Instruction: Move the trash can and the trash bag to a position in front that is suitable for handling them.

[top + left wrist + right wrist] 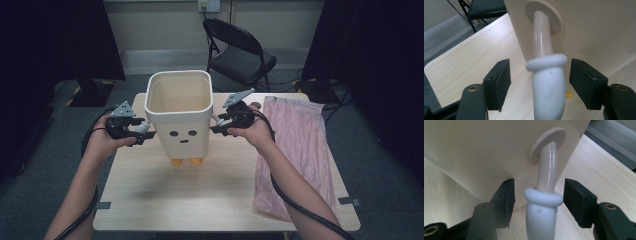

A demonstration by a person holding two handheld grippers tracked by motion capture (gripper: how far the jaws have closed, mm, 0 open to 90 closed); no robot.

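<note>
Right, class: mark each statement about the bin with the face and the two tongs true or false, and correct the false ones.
1. The cream bin stands on orange feet. True.
2. The left tongs are clamped shut on the bin's arm handle. False: the jaws stand open either side of it.
3. The right tongs are open around the other arm handle. True.
4. A pink cloth lies inside the bin. False: it lies on the table, right of the bin.

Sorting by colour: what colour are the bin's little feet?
Orange-yellow feet, best in the high view, under the cream face-printed bin.
</note>
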